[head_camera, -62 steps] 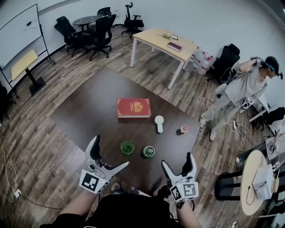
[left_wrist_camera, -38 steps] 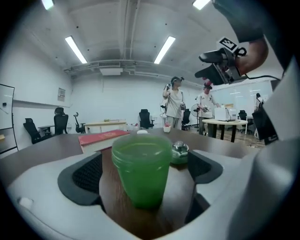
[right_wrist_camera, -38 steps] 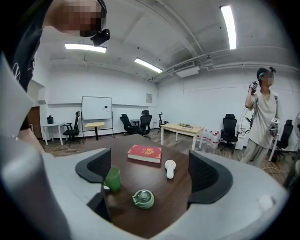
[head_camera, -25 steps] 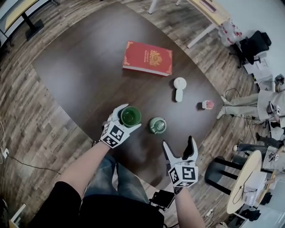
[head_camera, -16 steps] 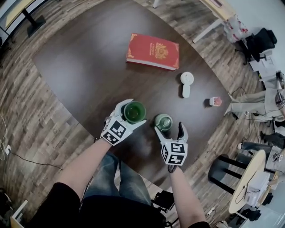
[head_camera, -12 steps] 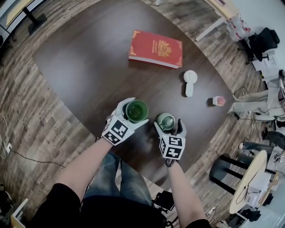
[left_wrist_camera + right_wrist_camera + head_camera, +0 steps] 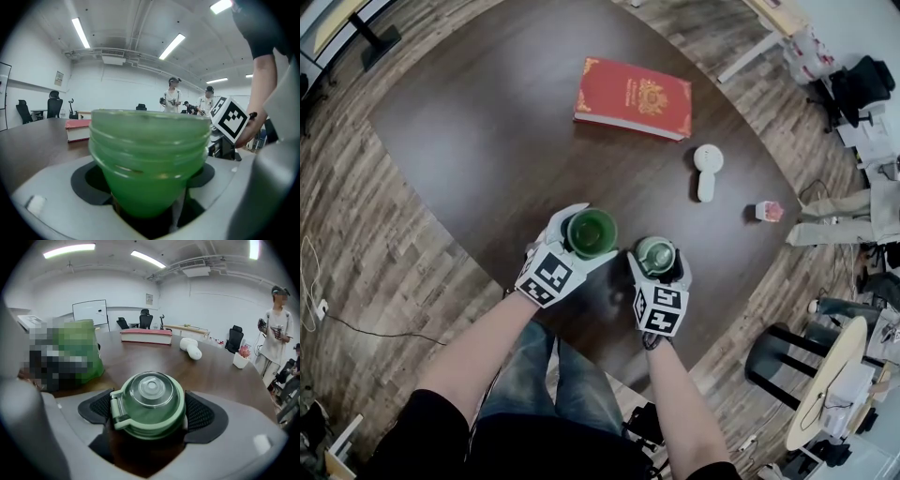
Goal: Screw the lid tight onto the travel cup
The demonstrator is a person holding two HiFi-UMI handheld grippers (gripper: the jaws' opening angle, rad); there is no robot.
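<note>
The green translucent travel cup stands upright and lidless on the dark table, near its front edge. My left gripper is shut on it, with a jaw on each side of its threaded rim. To its right, the pale green lid with a clear dome rests on the table. It lies between the jaws of my right gripper. Those jaws are closing, and their black pads sit right beside the lid's edge. The right gripper view also shows the cup at left, partly behind a mosaic patch.
A red book lies at the far side of the table. A white hand-held fan and a small pink pot are to the right. The table's front edge is close behind both grippers. A person stands beyond the table.
My right gripper has moved forward and left from the table's edge until its jaws are around the lid. The left gripper has stayed on the cup.
</note>
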